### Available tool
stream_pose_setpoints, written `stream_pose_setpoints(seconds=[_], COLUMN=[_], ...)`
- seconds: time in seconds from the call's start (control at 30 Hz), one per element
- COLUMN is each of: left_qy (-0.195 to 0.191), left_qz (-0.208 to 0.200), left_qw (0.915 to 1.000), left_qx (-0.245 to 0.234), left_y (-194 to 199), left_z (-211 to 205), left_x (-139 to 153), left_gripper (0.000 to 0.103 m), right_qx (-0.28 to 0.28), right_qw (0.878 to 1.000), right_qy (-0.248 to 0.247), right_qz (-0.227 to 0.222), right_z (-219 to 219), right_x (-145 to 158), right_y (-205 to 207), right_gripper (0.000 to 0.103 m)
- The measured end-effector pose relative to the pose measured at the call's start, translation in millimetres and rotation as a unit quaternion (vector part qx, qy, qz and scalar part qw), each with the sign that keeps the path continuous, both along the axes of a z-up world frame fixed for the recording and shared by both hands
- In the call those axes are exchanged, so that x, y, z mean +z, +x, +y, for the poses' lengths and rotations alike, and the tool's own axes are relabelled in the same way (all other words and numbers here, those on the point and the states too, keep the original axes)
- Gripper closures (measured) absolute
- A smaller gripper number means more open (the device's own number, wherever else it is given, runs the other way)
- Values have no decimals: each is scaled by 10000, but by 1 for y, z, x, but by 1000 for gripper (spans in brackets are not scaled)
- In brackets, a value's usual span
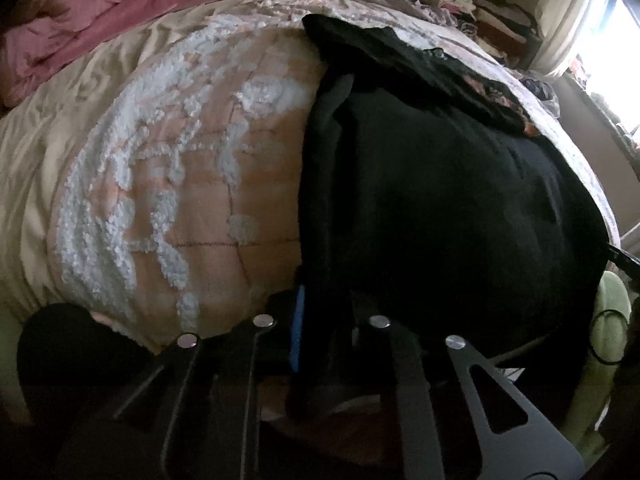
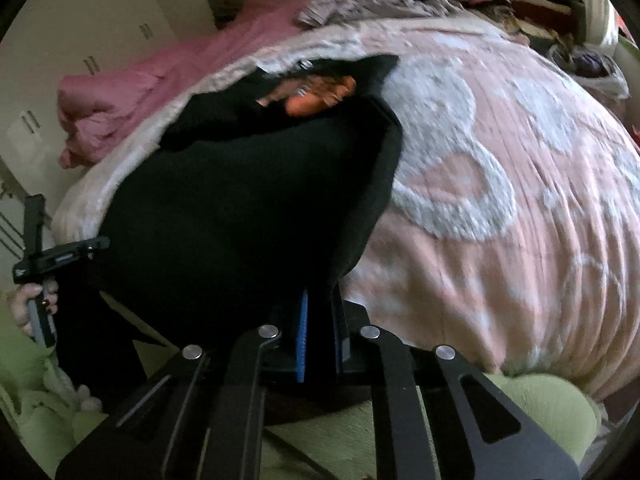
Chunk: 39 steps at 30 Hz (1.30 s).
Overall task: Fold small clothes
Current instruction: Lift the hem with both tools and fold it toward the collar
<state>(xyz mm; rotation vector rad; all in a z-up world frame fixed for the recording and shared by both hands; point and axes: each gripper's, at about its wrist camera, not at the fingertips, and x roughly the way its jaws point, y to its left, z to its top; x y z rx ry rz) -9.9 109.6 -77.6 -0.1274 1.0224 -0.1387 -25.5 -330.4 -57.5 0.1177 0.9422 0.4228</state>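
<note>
A black garment point(image 1: 440, 208) lies spread on a pink blanket with white fluffy patterns point(image 1: 192, 184). An orange print shows at the garment's far end point(image 1: 516, 108). My left gripper point(image 1: 316, 320) is shut on the garment's near left edge; one blue pad point(image 1: 298, 320) shows, and cloth hides the other. In the right wrist view the same garment point(image 2: 248, 208) lies on the blanket point(image 2: 500, 208). My right gripper point(image 2: 322, 328) is shut on its near right corner, with black cloth between the blue pads point(image 2: 304, 332). The left gripper point(image 2: 60, 256) appears at the far left, held by a hand point(image 2: 36, 304).
Crumpled pink bedding point(image 1: 100, 20) lies at the far left of the bed. A pile of mixed clothes point(image 1: 480, 8) is stacked at the far right by a bright window point(image 1: 616, 40). Green plush fabric point(image 2: 540, 400) sits at the bed's near edge. Pale cupboards point(image 2: 80, 40) stand behind.
</note>
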Motion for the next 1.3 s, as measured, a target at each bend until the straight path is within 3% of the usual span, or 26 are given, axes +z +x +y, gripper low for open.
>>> stream_pose_setpoints(seconds=[0.3,0.67,0.77,0.93,1.17,1.23,1.3], left_qy=[-625,-879,-909,-939,-907,-913,-984], left_qz=[-528,-991,-991,-884,-751,-770,-824], left_qw=[9966,9904,9897,9891,9892,9890,9881], left_qx=[25,403,497,704,875,877,850], left_y=[24,93,118,156,174,173,169], left_z=[15,23,19,17,14,13,13], left_x=[50,90,90,77,52,51,52], left_gripper=[99,99,99,99,98,96,85], right_qx=[-16,-400,-647,-909,-1099,-1128,-1160], right_qw=[9974,9916,9915,9913,9914,9916,9916], right_qy=[421,620,414,510,464,503,467], right_qz=[-589,-1064,-1051,-801,-534,-373,-323], right_z=[9,-3,-8,-16,-14,-14,-15], right_x=[48,86,83,64,33,25,21], right_y=[29,93,116,150,173,176,175], right_gripper=[95,95,95,95,93,83,68])
